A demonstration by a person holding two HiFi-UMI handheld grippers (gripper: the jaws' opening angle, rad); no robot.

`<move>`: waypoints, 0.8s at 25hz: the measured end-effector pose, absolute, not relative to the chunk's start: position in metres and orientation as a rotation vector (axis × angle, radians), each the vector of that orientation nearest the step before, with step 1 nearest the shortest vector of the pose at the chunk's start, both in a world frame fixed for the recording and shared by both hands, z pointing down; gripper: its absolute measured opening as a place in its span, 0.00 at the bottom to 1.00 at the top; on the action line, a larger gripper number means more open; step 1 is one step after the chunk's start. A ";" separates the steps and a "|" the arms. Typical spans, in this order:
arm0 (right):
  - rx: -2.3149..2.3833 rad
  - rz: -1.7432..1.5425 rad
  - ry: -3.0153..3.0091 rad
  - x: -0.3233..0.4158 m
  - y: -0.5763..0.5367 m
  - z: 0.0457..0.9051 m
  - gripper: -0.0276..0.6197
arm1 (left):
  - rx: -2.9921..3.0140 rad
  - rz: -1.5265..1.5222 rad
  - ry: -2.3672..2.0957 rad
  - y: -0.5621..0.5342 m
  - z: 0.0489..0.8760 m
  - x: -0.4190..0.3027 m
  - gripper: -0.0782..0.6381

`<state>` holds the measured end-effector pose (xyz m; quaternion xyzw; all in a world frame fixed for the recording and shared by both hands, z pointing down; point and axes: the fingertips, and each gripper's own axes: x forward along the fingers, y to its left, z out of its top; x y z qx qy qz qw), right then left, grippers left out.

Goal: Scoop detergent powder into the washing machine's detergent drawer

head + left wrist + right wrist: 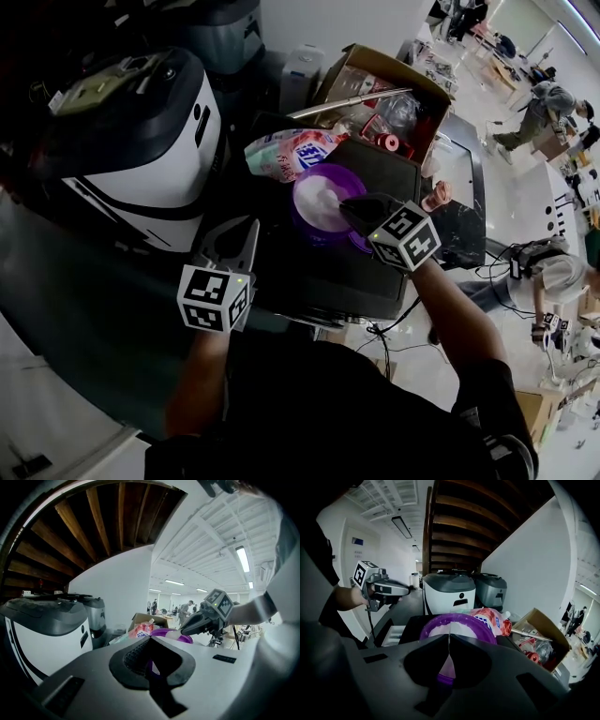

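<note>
A purple bowl (323, 202) of white detergent powder stands on the black machine top (375, 272). My right gripper (349, 208) reaches over the bowl's right rim, shut on a thin white scoop (174, 634) whose handle shows as a strip between the jaws in the right gripper view. The bowl (457, 625) fills that view just beyond the right gripper (449, 637). My left gripper (246, 230) hovers left of the bowl, apart from it, jaws shut with nothing seen in them. A white open drawer (395, 634) lies at the machine's left, below the left gripper (407, 591).
A pink and white detergent pouch (286, 150) lies behind the bowl. Farther back is a cardboard box (394, 94) of clutter. A large white and black appliance (141, 141) stands to the left. People move about far off on the right.
</note>
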<state>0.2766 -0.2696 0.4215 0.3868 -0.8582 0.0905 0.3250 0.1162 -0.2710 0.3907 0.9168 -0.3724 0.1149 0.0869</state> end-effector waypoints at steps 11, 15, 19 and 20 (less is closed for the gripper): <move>0.902 0.335 -2.154 0.283 -0.273 0.436 0.07 | 2.698 0.349 -1.128 -0.268 0.399 0.111 0.12; 0.872 0.330 -2.121 0.284 -0.275 0.443 0.07 | 2.696 0.349 -1.128 -0.267 0.399 0.111 0.12; 0.850 0.323 -2.095 0.284 -0.279 0.446 0.07 | 2.696 0.347 -1.127 -0.265 0.399 0.111 0.12; 0.842 0.329 -2.088 0.284 -0.279 0.447 0.07 | 2.696 0.349 -1.127 -0.264 0.399 0.111 0.12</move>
